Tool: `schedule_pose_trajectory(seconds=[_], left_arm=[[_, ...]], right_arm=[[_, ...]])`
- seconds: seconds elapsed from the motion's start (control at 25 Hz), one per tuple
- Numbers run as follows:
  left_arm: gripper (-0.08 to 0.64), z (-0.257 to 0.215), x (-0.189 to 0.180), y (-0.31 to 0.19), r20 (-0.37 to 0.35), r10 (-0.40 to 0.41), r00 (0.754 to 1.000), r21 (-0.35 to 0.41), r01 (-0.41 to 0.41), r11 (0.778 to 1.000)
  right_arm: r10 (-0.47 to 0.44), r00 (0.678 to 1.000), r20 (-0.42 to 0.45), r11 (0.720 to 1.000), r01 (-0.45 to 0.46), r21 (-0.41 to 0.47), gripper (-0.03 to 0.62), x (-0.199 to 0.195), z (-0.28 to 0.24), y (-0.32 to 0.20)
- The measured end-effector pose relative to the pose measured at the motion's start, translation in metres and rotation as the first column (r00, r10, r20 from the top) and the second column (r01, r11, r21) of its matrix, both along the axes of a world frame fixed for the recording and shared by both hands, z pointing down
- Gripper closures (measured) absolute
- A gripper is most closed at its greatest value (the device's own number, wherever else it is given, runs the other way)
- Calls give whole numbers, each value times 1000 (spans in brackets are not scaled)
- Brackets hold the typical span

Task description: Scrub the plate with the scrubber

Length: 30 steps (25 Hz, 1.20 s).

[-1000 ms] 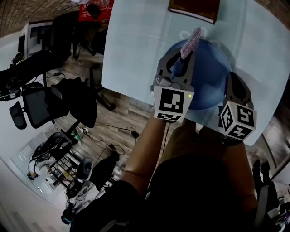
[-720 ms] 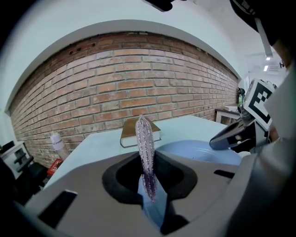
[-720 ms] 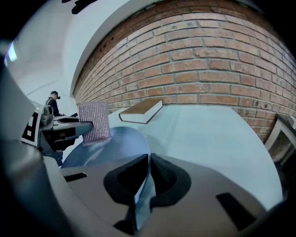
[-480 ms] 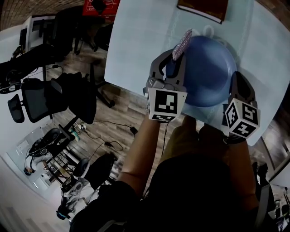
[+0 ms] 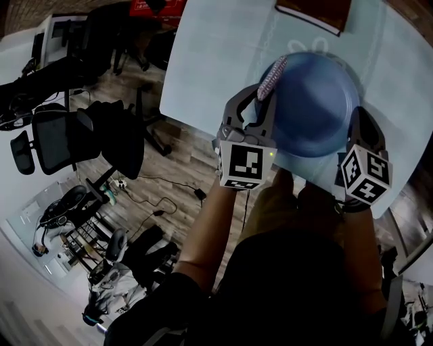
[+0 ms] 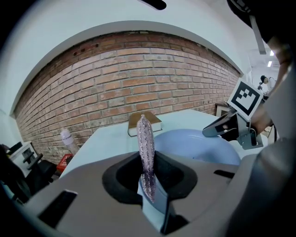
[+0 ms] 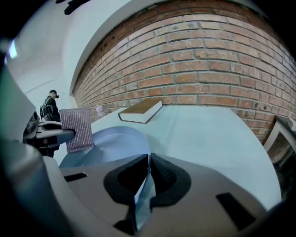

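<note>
No legible text or numbers; print on red box too small to read.

We count one plate. One scrubber. Two grippers: left gripper, right gripper. One book. One table. One bottle. One office chair plain to us; further dark chairs behind it we cannot count.
</note>
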State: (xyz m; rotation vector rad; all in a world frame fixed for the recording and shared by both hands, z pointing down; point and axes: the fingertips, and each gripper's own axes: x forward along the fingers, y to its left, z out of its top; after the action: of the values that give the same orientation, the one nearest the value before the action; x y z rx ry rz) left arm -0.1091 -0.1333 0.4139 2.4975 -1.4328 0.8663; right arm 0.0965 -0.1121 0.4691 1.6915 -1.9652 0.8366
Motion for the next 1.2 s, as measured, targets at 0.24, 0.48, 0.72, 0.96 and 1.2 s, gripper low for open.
schedule_pose_trajectory(seconds=[0.24, 0.48, 0.72, 0.96, 1.2], left_arm=[[480, 3, -4, 21, -11, -7, 1000, -26, 6, 1000], [480, 2, 0, 45, -22, 14, 1000, -58, -15, 998], [480, 3, 9, 71, -76, 19, 997, -103, -27, 994], [480, 3, 30, 94, -129, 44, 991, -143, -62, 988], [480, 3, 43, 102, -169, 64, 984, -171, -93, 981]], right_arm=[[0, 1000, 0, 1000, 0, 1, 546, 0, 2, 1], [-1, 1000, -1, 1000, 1, 3, 546, 0, -1, 1], [-9, 1000, -2, 1000, 9, 6, 545, 0, 1, 2], [-18, 1000, 4, 1000, 18, 8, 545, 1, 1, 3], [-24, 1000, 10, 1000, 24, 8, 545, 1, 0, 4]])
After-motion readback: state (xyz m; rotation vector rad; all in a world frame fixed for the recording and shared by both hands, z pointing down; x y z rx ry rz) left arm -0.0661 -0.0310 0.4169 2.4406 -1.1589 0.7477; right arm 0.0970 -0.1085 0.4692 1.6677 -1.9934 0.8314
